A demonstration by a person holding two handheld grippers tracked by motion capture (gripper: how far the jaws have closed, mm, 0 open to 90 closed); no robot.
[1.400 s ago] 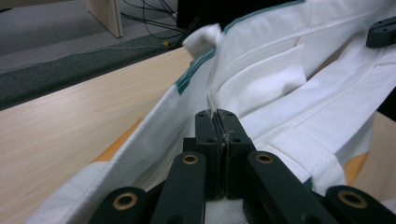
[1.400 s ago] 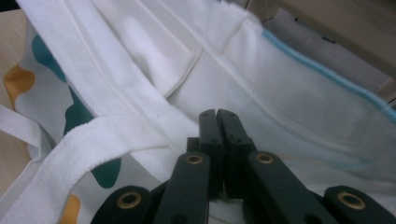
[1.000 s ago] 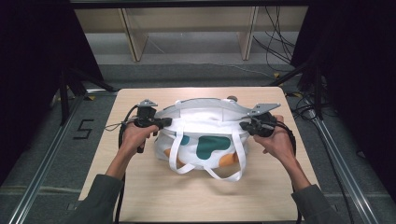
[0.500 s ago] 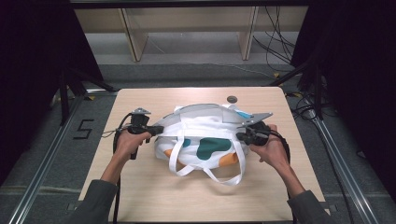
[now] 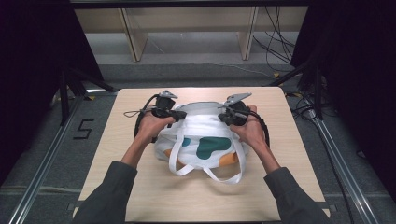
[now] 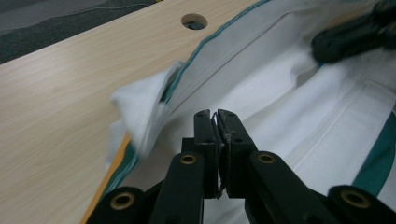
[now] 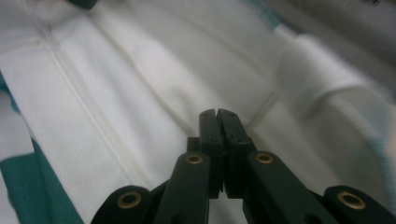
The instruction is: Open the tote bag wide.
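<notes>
A white cloth bag (image 5: 205, 140) with teal and orange patches lies in the middle of the wooden table (image 5: 280, 186), its two white handles (image 5: 219, 175) looping toward the near edge. My left gripper (image 5: 182, 114) is at the left of the bag's upper rim and my right gripper (image 5: 223, 116) at the right of it, close together. In the left gripper view the jaws (image 6: 215, 113) are shut over the white fabric (image 6: 299, 107), a thin sliver pinched between them. In the right gripper view the jaws (image 7: 217, 112) are shut tight against the white cloth (image 7: 140, 79).
A round hole (image 6: 194, 21) sits in the tabletop beyond the bag's rim. Wooden shelf legs (image 5: 133, 37) stand behind the table, cables (image 5: 303, 107) trail off its right side, and metal rails (image 5: 46, 154) run along the floor at both sides.
Both hands have moved inward toward each other along the bag's top. The bag, stretched wide a second ago, is now narrower and bunched, and its handles hang lower toward the near edge.
</notes>
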